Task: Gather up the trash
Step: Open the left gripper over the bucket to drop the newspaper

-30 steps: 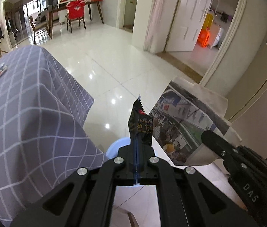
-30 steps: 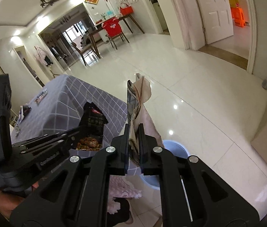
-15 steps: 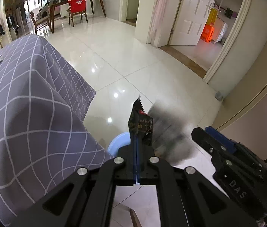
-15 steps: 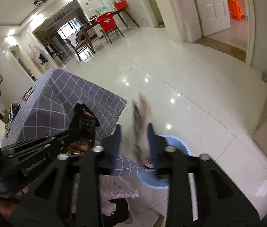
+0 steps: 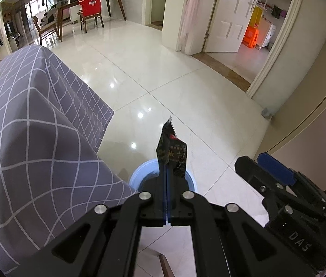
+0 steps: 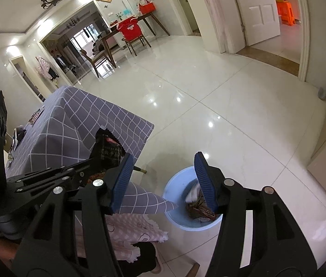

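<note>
A dark snack wrapper (image 5: 171,154) stands upright between the tips of the left gripper (image 5: 166,180), whose jaws are pressed together on its lower edge. The wrapper's saw-toothed top corner points up and away from the jaws, and its printed face turns to the right in the left wrist view. In the right wrist view the same wrapper (image 6: 108,149) sticks out of the left gripper (image 6: 93,161) at the left, just beside the right gripper's left finger.

Below the wrapper sits a light blue bin (image 5: 137,176) on the white tiled floor (image 5: 186,87); in the left wrist view the wrapper and the jaws hide most of its opening. The right wrist view shows the bin (image 6: 174,189) more fully, with crumpled paper and wrappers (image 6: 196,202) lying inside it.

The right gripper (image 6: 163,180) hangs above the bin with its jaws apart and nothing between them; the blue ribbed pads (image 6: 122,181) face each other across the gap, and the right pad overlaps the bin's contents in the view.

A table under a grey checked cloth (image 5: 29,124) stands just beside the bin on the left, one corner of the cloth hanging near the rim (image 6: 149,202).
</note>
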{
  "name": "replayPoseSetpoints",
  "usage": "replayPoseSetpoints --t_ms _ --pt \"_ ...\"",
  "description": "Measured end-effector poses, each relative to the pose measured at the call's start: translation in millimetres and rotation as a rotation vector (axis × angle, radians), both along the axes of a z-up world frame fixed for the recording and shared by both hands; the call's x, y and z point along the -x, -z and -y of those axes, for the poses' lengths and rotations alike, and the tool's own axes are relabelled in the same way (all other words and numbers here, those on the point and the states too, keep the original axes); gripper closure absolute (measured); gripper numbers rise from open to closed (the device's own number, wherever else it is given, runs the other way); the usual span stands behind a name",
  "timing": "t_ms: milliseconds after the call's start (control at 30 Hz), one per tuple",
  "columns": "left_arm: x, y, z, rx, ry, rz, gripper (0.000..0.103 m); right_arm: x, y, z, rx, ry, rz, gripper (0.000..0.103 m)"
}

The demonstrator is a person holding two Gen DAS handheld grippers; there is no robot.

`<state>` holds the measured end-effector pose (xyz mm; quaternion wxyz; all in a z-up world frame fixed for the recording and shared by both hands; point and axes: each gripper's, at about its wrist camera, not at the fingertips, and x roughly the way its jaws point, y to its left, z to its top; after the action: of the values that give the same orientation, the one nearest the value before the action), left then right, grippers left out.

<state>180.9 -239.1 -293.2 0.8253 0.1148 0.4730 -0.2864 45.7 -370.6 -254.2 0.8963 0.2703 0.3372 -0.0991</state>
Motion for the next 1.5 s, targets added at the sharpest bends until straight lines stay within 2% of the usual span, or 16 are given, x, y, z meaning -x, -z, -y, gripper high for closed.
replayPoseSetpoints --t_ms 467,667,700,733,767,800,867,1033,1233,1400,1500 --pt "-3 -6 13 0.002 0.034 0.009 0.102 15 -19 9 0.008 0.049 0.054 0.048" --pt "-2 -14 17 0.029 0.053 0.014 0.101 23 -29 14 0.019 0.085 0.089 0.046" --pt "-2 -15 17 0.038 0.064 0.009 0.096 24 -29 14 0.021 0.090 0.090 0.046" --pt "-1 -16 17 0.039 0.062 0.012 0.070 25 -29 15 0.021 0.096 0.093 0.046" --pt "-1 -18 17 0.035 0.040 0.028 0.054 26 -30 15 0.021 0.101 0.096 0.045" --pt "0 -21 15 0.039 0.026 0.050 0.035 28 -30 17 0.012 0.106 0.106 0.045" --pt "4 -28 10 0.069 0.028 0.095 0.034 30 -32 19 0.012 0.116 0.106 0.042" --pt "3 -35 5 0.081 0.015 0.094 0.034 31 -33 18 0.001 0.115 0.104 0.042" --pt "4 -42 -9 0.046 -0.032 0.151 0.034 27 -35 9 -0.002 0.088 0.102 0.041" --pt "-2 -61 -33 0.023 -0.075 0.192 0.034 13 -42 -8 -0.021 0.037 0.111 0.041" --pt "-8 -78 -57 0.018 -0.112 0.228 0.034 -7 -58 -30 -0.023 -0.029 0.138 0.040"
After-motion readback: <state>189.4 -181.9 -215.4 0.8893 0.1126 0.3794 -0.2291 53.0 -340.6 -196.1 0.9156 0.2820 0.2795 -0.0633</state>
